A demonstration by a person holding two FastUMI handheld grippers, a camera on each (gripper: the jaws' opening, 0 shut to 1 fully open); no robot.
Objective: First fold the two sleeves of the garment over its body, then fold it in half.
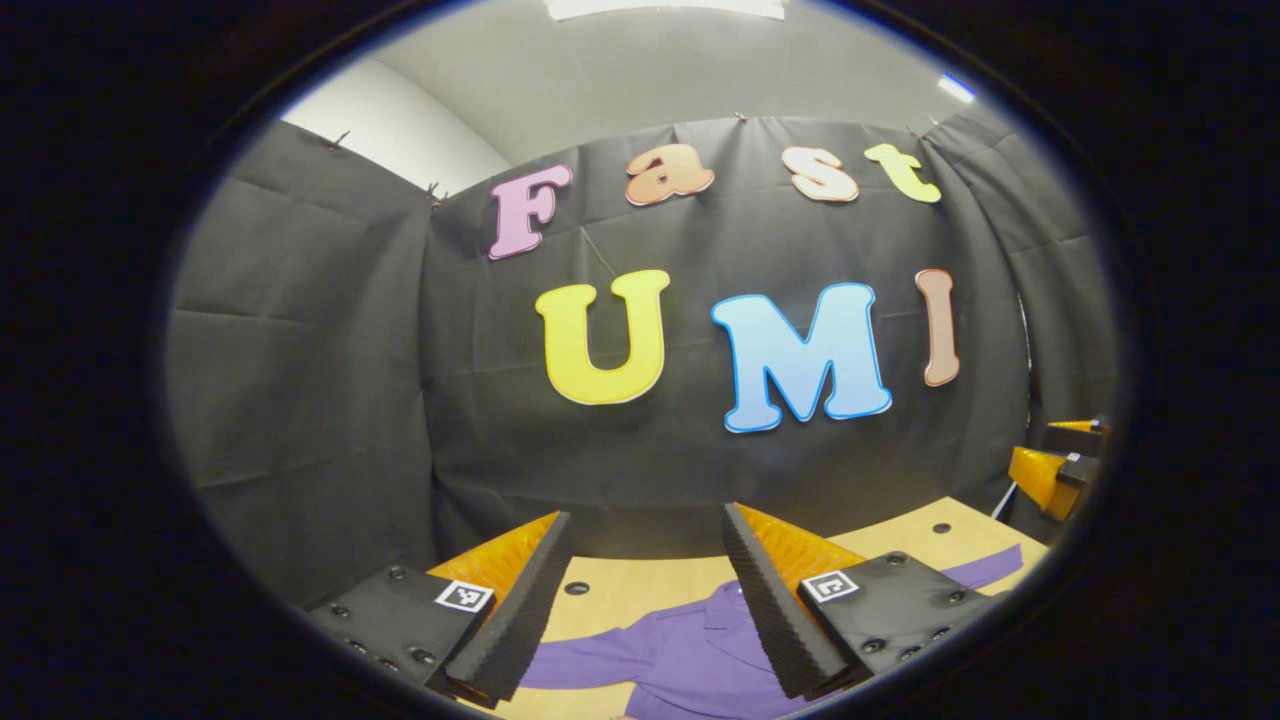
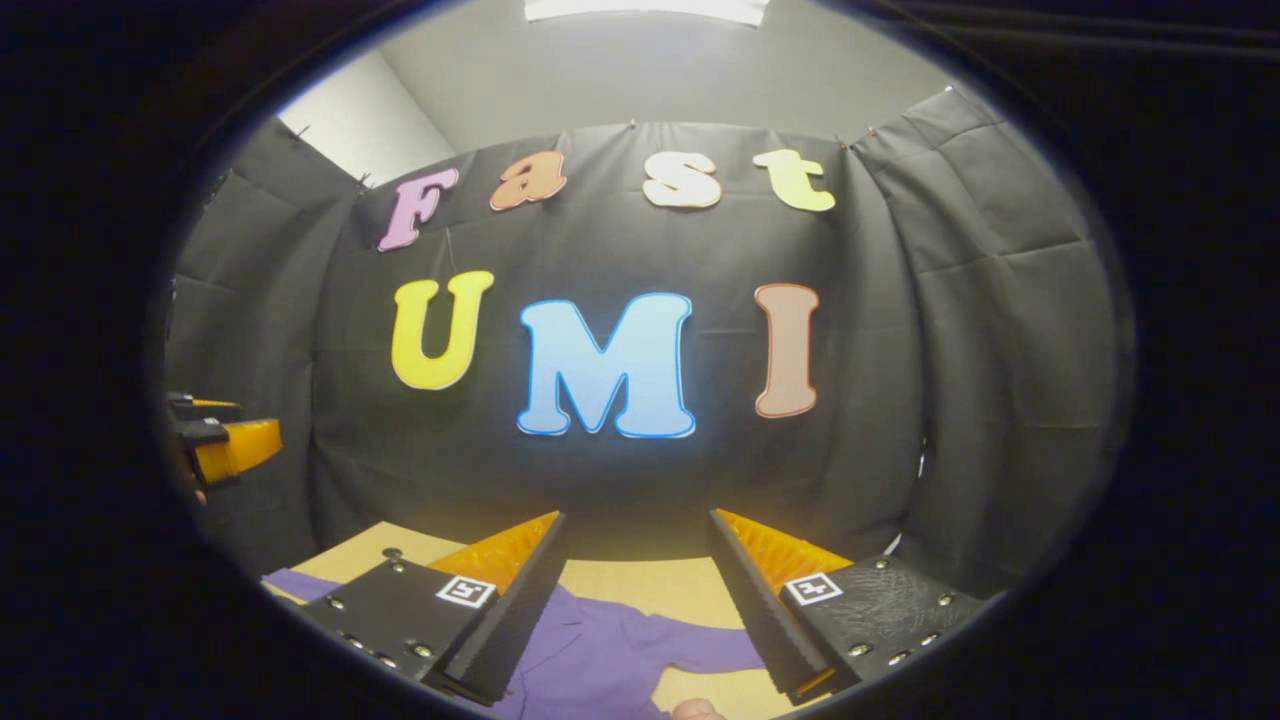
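Purple garment is seen spread flat on the wooden table, sleeves unfolded. Left gripper and right gripper are held above it, jaws wide apart, empty. Body fabric could be dragged if a sleeve is pinched too deep.

A pale wooden counter with small dark round holes in its top runs up to the black cloth wall at the back. Directly on it lies a purple collared garment of soft fabric, spread flat, collar toward the wall. One sleeve reaches out sideways across the bare wood; in the right gripper view the other sleeve does likewise.
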